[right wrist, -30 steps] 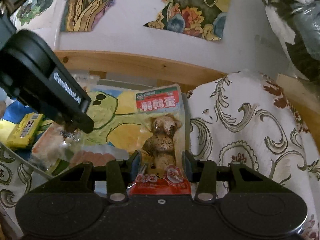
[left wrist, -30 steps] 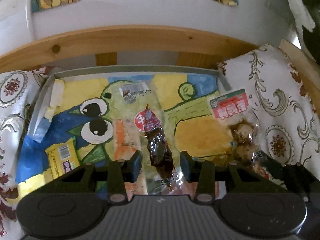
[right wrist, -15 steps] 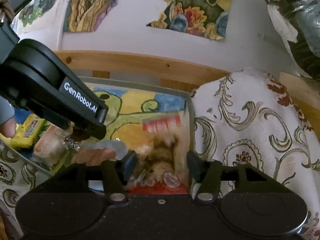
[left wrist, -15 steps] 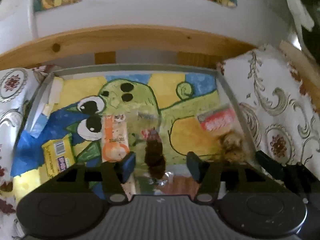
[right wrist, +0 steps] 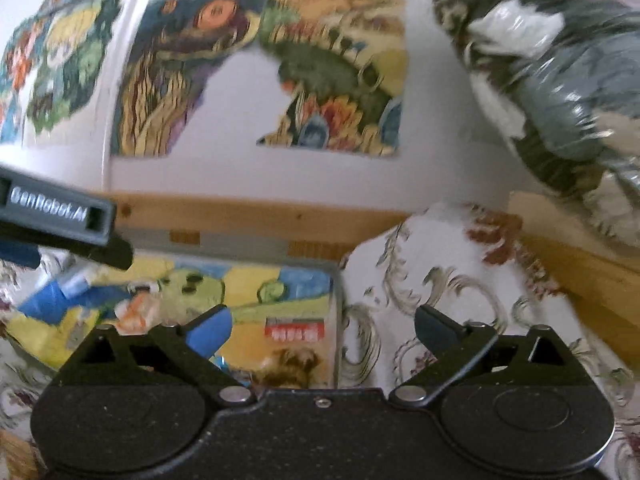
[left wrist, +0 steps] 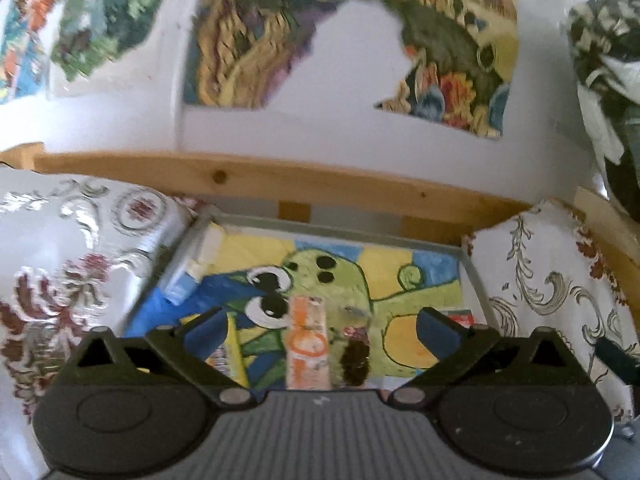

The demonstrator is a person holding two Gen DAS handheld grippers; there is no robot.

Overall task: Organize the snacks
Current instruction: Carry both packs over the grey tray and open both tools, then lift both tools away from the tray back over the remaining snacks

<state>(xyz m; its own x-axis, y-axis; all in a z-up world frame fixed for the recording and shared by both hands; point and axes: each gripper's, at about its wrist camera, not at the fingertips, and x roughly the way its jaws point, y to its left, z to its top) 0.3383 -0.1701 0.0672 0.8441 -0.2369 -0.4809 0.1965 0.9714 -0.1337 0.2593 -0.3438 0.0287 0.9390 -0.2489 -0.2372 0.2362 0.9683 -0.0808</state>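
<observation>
Left gripper (left wrist: pixel 320 326): jaws spread wide, empty, above the tray.
Right gripper (right wrist: pixel 322 326): jaws wide apart, empty.
Tray (left wrist: pixel 476 280): frog drawing inside.
Snacks: orange packet (left wrist: pixel 308 350) beside dark snack pouch (left wrist: pixel 356 356); quail egg packet (right wrist: pixel 294 354) by tray's right wall.

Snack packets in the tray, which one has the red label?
The quail egg packet at the tray's right edge: red band on top, brown eggs below. The middle packet is orange, the one beside it dark brown.
</observation>
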